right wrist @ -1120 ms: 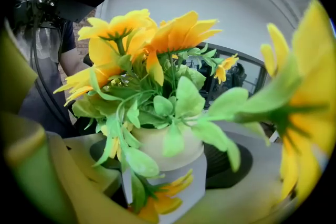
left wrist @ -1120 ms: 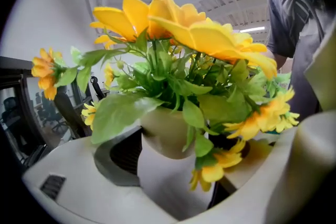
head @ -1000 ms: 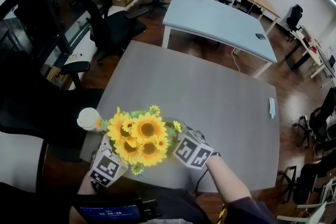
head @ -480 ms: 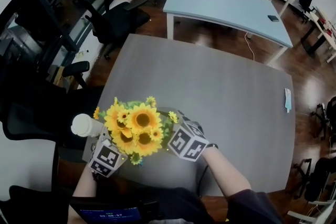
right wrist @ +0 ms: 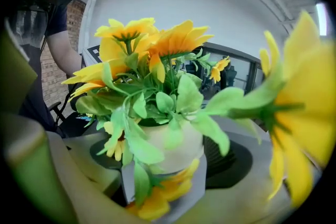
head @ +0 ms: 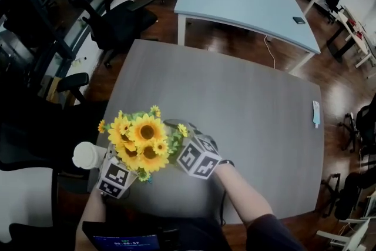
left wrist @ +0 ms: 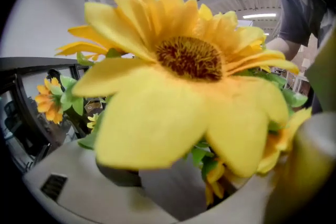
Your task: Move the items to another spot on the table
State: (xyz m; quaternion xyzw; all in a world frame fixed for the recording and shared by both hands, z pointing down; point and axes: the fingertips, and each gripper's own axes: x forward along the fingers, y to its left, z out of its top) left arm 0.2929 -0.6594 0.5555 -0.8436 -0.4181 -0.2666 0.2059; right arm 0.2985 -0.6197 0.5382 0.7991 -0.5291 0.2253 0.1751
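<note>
A bunch of yellow sunflowers [head: 140, 139] in a white pot [right wrist: 170, 147] sits at the near left part of the grey table [head: 235, 109]. My right gripper [head: 187, 153] reaches in from the right. In the right gripper view its jaws [right wrist: 168, 168] stand on either side of the pot, close against it. My left gripper [head: 124, 166] comes in from the near left, under the blooms. In the left gripper view a big sunflower [left wrist: 184, 92] fills the frame; the jaws [left wrist: 173, 194] stand apart with only petals and table between them.
A white cup [head: 88, 156] stands at the table's left edge, close to the left gripper. A small pale blue item [head: 315, 113] lies at the right edge. Beyond are a light blue table [head: 247, 0] and black office chairs [head: 117, 23].
The bouquet and both grippers have shifted away from the near edge, so the white cup now sits nearer than the flowers. The head camera has also moved.
</note>
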